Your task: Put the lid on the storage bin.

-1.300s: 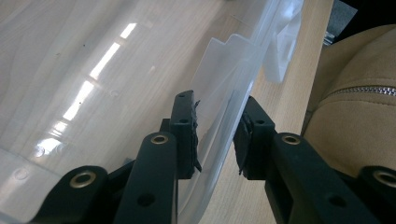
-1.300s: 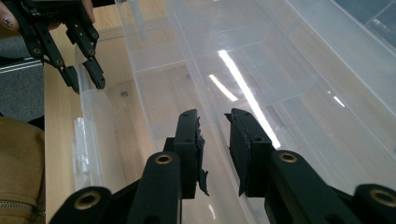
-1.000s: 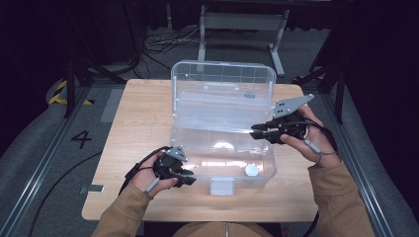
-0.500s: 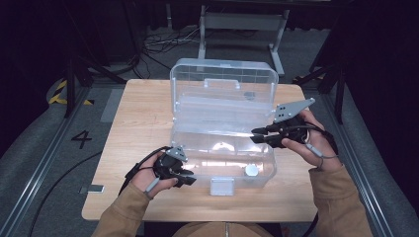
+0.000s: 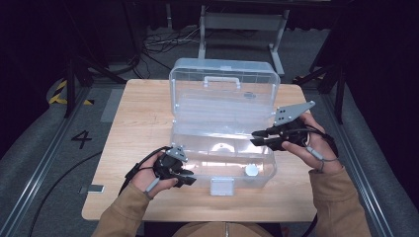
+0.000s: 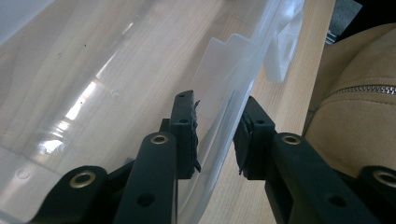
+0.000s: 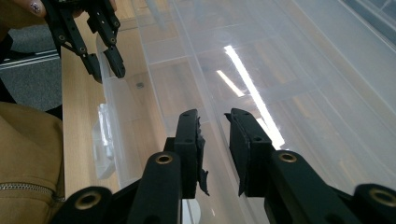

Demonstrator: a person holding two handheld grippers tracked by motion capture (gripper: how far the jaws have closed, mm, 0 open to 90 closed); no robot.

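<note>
A clear plastic box (image 5: 232, 170) stands on the wooden table (image 5: 143, 113), its lid (image 5: 225, 94) raised at the back. My left gripper (image 5: 190, 178) is at the box's front left corner. In the left gripper view its jaws (image 6: 215, 135) straddle the thin clear front wall (image 6: 219, 70), with a gap on each side. My right gripper (image 5: 256, 138) reaches over the box's right end. Its jaws (image 7: 212, 135) stand apart above the clear plastic (image 7: 289, 70), gripping nothing. The left gripper (image 7: 107, 67) appears far off in that view.
A white latch (image 5: 222, 186) hangs at the middle of the front wall. A small white round piece (image 5: 252, 171) lies inside near the front right. Bare table runs left of the box. Tan sleeves (image 5: 341, 207) come in from the near edge.
</note>
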